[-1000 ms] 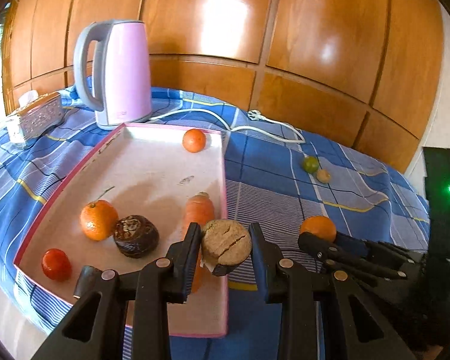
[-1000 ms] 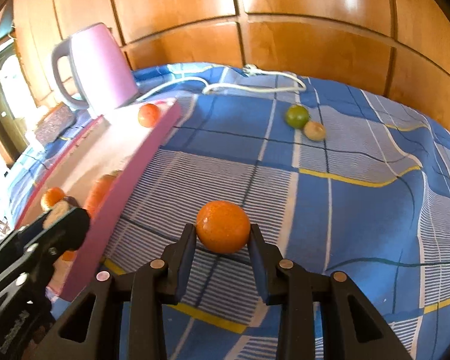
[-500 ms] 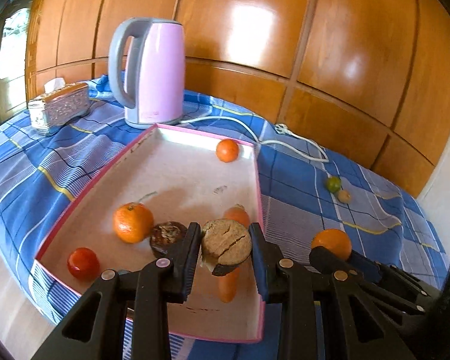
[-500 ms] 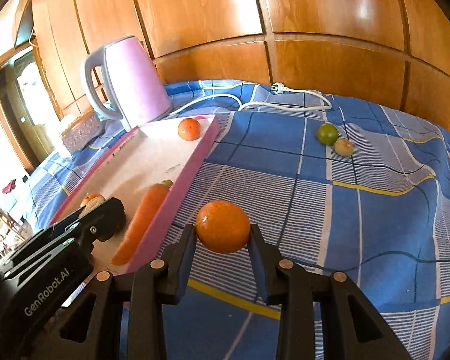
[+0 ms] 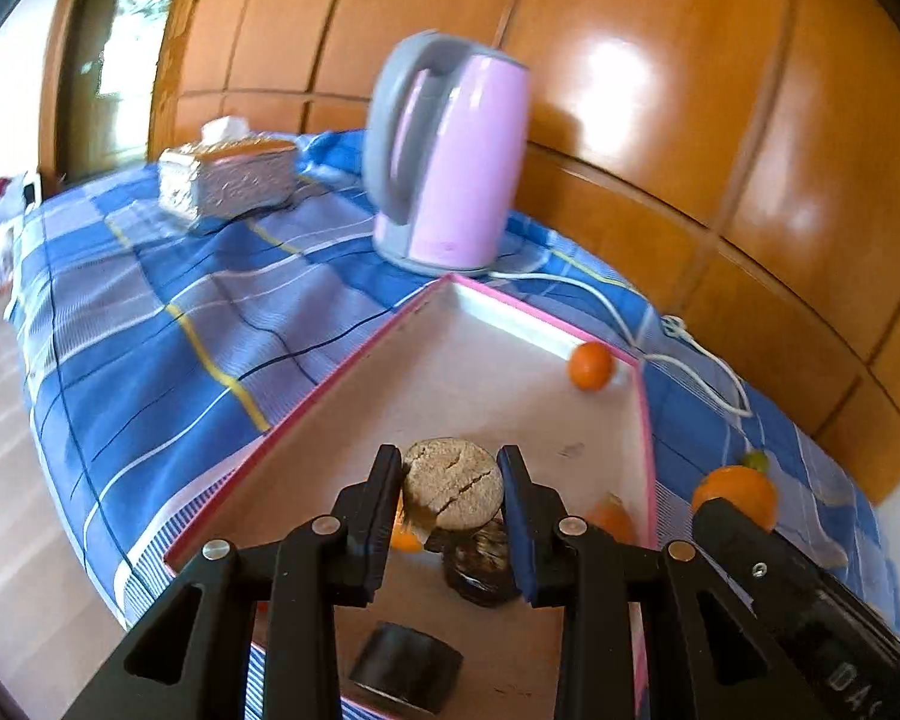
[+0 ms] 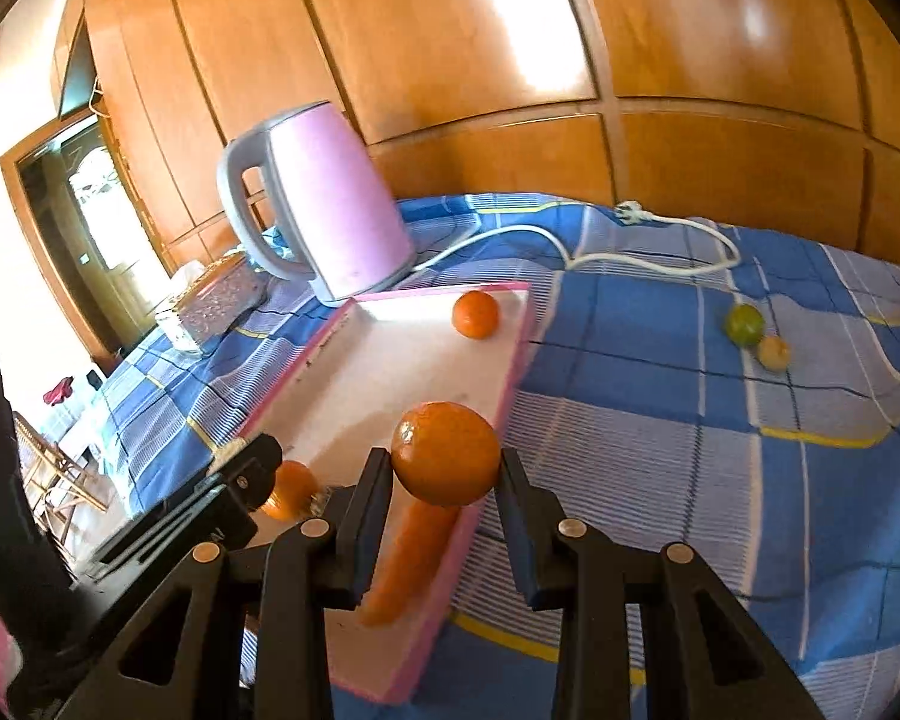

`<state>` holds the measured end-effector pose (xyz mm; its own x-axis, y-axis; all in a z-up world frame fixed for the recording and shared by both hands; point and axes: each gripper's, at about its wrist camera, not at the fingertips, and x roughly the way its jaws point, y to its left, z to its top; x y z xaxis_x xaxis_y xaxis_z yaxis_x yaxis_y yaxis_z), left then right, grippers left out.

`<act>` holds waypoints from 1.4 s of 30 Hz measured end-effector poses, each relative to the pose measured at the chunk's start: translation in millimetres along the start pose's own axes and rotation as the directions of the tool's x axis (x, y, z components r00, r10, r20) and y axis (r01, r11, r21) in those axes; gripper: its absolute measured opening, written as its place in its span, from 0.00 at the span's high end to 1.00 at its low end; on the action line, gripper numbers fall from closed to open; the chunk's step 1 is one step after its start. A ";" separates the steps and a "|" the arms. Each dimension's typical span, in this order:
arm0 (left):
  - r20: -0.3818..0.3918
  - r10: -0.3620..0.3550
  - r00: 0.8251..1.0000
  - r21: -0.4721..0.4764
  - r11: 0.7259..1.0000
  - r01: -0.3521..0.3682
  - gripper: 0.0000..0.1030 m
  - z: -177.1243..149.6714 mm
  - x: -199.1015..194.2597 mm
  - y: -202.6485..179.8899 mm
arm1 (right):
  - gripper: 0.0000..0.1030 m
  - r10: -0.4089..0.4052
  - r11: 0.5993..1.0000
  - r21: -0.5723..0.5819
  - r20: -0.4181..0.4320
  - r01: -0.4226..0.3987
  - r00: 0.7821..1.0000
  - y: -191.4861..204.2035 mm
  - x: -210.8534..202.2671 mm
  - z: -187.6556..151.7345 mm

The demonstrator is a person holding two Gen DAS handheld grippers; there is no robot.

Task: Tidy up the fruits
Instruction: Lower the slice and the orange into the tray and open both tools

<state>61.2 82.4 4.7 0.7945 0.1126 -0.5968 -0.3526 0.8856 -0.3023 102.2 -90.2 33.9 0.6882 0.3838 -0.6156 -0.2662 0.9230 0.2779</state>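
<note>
My left gripper (image 5: 451,492) is shut on a brown cracked round fruit (image 5: 453,483) and holds it above the pink-rimmed tray (image 5: 354,372). My right gripper (image 6: 444,480) is shut on an orange (image 6: 446,453) and holds it above the tray's right rim (image 6: 513,372). In the tray lie a small orange (image 6: 476,314) at the far end, a carrot (image 6: 411,558), another orange (image 6: 291,489) and a dark brown fruit (image 5: 480,564). A green lime (image 6: 744,324) and a small tan fruit (image 6: 773,353) lie on the cloth at the far right.
A pink electric kettle (image 5: 450,156) stands behind the tray, its white cord (image 6: 630,252) trailing right. A silver tissue box (image 5: 228,180) sits far left. The blue checked cloth (image 6: 690,450) covers the table; wood panelling backs it. The table edge drops at the left.
Both grippers rose and swung left over the tray, each still holding its fruit. The orange in the right gripper now hangs over the tray's rim instead of the cloth.
</note>
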 end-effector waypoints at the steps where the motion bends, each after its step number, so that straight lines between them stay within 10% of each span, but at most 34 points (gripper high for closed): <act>1: -0.001 0.004 1.000 -0.009 1.000 -0.004 0.68 0.8 2.0 1.5 | 0.66 0.003 1.000 -0.002 -0.003 -0.003 1.000 2.4 2.6 2.1; 19: -0.007 0.075 0.997 -0.091 0.993 -0.075 0.68 5.0 19.5 12.4 | 0.65 0.032 0.999 0.016 -0.056 -0.031 0.998 15.4 38.2 22.6; 42: 0.027 0.099 0.995 -0.023 0.995 -0.098 0.36 0.7 14.8 -0.8 | 0.63 -0.005 0.997 0.078 -0.068 0.010 0.998 -8.8 27.3 10.6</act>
<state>73.6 83.7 -3.4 0.7689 0.2120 -0.6031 -0.4404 0.8596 -0.2592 130.4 -88.1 22.5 0.6421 0.3805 -0.6656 -0.2057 0.9218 0.3285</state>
